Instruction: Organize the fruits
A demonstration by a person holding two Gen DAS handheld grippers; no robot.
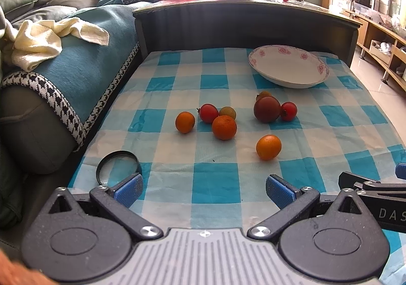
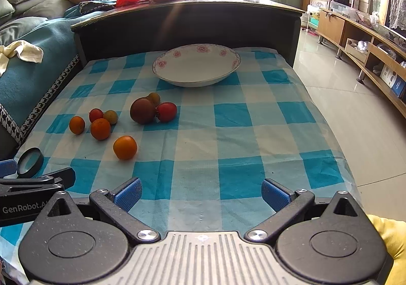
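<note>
At the bottom of each frame, the left gripper [image 1: 204,189] and right gripper [image 2: 201,193] hang with jaws spread wide, released and empty. Small round fruits [image 1: 224,127], orange, red and dark, lie loosely clustered mid-frame on the checked worktop [image 2: 228,132], short of the floral plate [image 2: 196,65]. Bare cloth surrounds them; a magnifying glass [image 1: 118,165] sits at the lower-left edge.

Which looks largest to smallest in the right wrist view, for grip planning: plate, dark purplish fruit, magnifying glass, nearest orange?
1. plate
2. dark purplish fruit
3. nearest orange and magnifying glass: alike, and closer to the camera, so unranked.
</note>
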